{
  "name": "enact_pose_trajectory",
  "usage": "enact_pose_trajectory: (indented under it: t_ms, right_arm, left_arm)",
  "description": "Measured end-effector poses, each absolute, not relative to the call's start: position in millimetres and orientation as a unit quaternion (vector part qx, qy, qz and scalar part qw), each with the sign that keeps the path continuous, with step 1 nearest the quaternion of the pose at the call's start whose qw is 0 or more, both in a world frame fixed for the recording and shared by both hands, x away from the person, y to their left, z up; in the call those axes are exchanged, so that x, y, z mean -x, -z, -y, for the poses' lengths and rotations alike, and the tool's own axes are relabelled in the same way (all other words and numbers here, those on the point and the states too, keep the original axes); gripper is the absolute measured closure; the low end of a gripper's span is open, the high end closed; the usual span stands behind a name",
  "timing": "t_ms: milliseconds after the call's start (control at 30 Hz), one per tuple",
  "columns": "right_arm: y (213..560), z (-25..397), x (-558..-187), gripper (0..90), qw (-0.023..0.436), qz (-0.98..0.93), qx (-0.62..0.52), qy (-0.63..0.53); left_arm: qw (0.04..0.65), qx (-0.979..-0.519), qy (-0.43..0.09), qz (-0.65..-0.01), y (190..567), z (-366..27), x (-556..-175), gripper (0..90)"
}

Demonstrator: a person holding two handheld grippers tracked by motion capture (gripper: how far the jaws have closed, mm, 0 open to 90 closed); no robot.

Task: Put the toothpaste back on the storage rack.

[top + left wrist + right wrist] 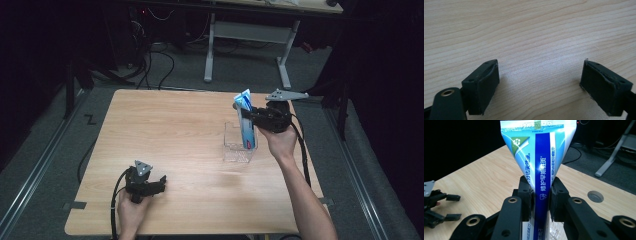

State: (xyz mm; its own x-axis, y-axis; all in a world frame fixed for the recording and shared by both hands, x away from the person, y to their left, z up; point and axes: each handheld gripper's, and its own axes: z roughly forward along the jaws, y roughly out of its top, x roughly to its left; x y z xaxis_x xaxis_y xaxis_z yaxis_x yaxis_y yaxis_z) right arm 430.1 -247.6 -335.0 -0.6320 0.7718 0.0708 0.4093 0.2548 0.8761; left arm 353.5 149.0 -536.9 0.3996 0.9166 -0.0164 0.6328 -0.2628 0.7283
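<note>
A blue and white toothpaste tube (246,120) stands upright, its lower end inside a clear plastic box (239,145) on the wooden table (165,130). My right gripper (252,114) is shut on the tube's upper part. In the right gripper view the tube (541,162) rises with its flat crimped end up, pinched between the two black pads (556,197). My left gripper (157,184) rests low near the table's front left, open. In the left gripper view its pads (486,85) stand wide apart over bare wood, nothing between them.
A white-legged desk (250,37) and loose cables (160,60) stand on the floor beyond the table's far edge. A round grommet hole (595,196) sits in the tabletop behind the tube. The left gripper (439,207) appears farther off in the right gripper view.
</note>
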Motion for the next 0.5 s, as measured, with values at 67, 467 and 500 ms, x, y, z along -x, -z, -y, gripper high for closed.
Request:
enact_pose_trajectory:
  t_ms: [67,467,500]
  right_arm:
    - [336.6,247.3,-432.5,74.3,0.194,-0.767,-0.386,-0.474]
    - [345.3,244.3,-443.0,74.1,0.210,-0.762,-0.398,-0.465]
    - [346.0,244.1,-443.8,74.1,0.211,-0.761,-0.399,-0.466]
  left_arm:
    - [0.336,-0.766,-0.212,-0.505,537.0,-149.0,-353.5,15.6]
    - [0.337,-0.767,-0.211,-0.504,537.1,-148.9,-353.5,15.6]
    - [0.337,-0.767,-0.211,-0.504,537.0,-149.0,-353.5,15.6]
